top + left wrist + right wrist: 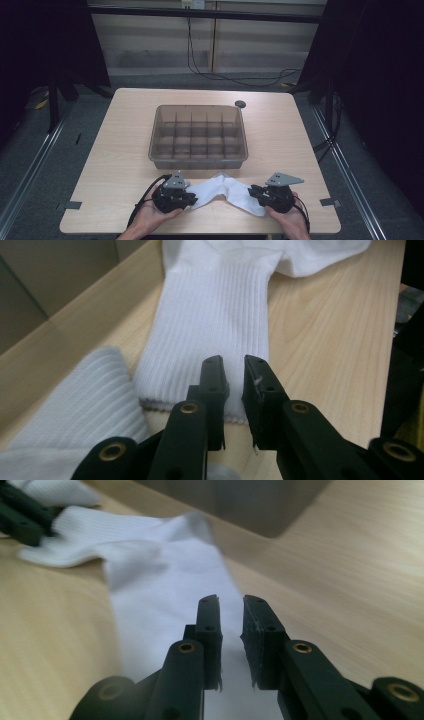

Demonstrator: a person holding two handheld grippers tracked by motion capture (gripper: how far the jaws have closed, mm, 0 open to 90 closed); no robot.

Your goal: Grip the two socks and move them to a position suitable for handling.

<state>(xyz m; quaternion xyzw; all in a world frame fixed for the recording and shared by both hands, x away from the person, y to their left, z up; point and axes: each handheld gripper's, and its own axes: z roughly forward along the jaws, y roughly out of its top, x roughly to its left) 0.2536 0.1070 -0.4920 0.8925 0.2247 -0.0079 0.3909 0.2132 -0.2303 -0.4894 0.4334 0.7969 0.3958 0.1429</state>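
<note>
The white sock (225,192) lies along the table's (300,140) near edge — cuff towards the left gripper (186,200), foot towards the right gripper (256,194). Both grippers' jaws stand slightly apart over the fabric — pinching nothing.

My high view looks forward and down over the whole worktop (280,135) from above my side. Each hand-held gripper camera sits low and close, looking along its jaws; all three views share the white sock (225,192).
</note>
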